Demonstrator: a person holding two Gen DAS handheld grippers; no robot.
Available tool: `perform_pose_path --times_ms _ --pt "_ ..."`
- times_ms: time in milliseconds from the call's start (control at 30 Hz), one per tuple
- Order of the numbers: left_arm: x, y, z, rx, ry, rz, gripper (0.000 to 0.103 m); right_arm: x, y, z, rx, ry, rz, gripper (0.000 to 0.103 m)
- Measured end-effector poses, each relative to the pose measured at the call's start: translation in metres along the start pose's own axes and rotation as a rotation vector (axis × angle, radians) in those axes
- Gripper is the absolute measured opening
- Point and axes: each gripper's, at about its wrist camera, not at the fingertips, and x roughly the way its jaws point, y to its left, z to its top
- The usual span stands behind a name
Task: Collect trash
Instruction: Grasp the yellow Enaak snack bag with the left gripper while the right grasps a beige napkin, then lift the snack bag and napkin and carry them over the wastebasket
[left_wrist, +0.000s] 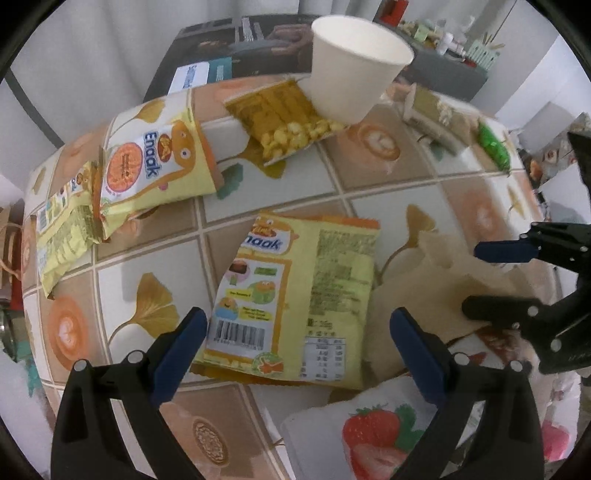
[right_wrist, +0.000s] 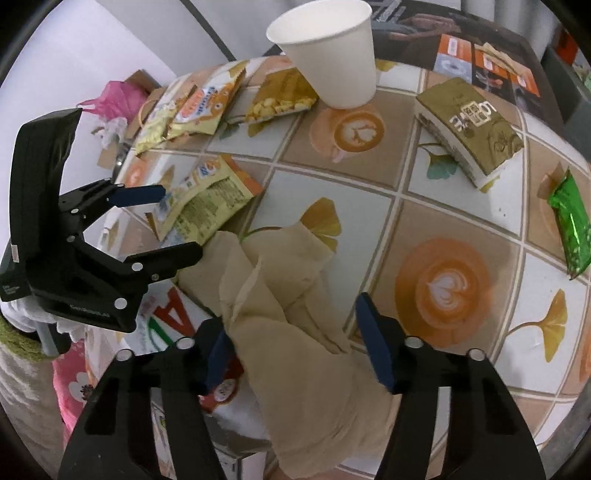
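Trash is lying all over the tiled tabletop (right_wrist: 424, 177), nothing lifted yet. My right tongs (right_wrist: 299, 354) are standing half-wide around the crumpled napkin (right_wrist: 295, 332): left pad is touching the paper, right pad is just clear of it, so no clamp. My left tongs (left_wrist: 295, 339) are hanging wide over the near Enaak wrapper (left_wrist: 295, 291), which is lying flat, back side up, just beside the napkin; the pads are sitting either side of it, not pressing it. Past that, two more yellow Enaak packs (left_wrist: 147, 173) are overlapping at the left edge. Further on, a popcorn bag (left_wrist: 288, 122) is lying with the white paper cup (left_wrist: 354, 70) standing upright on its corner. Out to the right, a gold-topped box (right_wrist: 472, 129) and a green wrapper (right_wrist: 569, 225) are sitting near the table edge, well apart from both tongs.
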Motion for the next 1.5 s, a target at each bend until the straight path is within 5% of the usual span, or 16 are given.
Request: perform_pose_path --times_ms 367,600,1000,1500 --pt "0.004 0.011 -0.003 -0.050 -0.022 -0.011 0.073 0.008 -0.004 0.000 0.020 0.000 -0.036 0.008" --pt "-0.008 0.005 -0.004 -0.047 -0.061 0.011 0.063 -0.008 -0.009 -0.005 0.038 -0.057 -0.039 0.004" --pt "-0.077 -0.009 -0.017 -0.031 -0.192 0.048 0.062 -0.086 -0.011 -0.021 0.059 -0.254 -0.056 0.003" --pt "-0.171 -0.096 -0.064 0.081 -0.351 -0.017 0.062 -0.188 -0.037 -0.114 0.140 -0.452 -0.014 0.003"
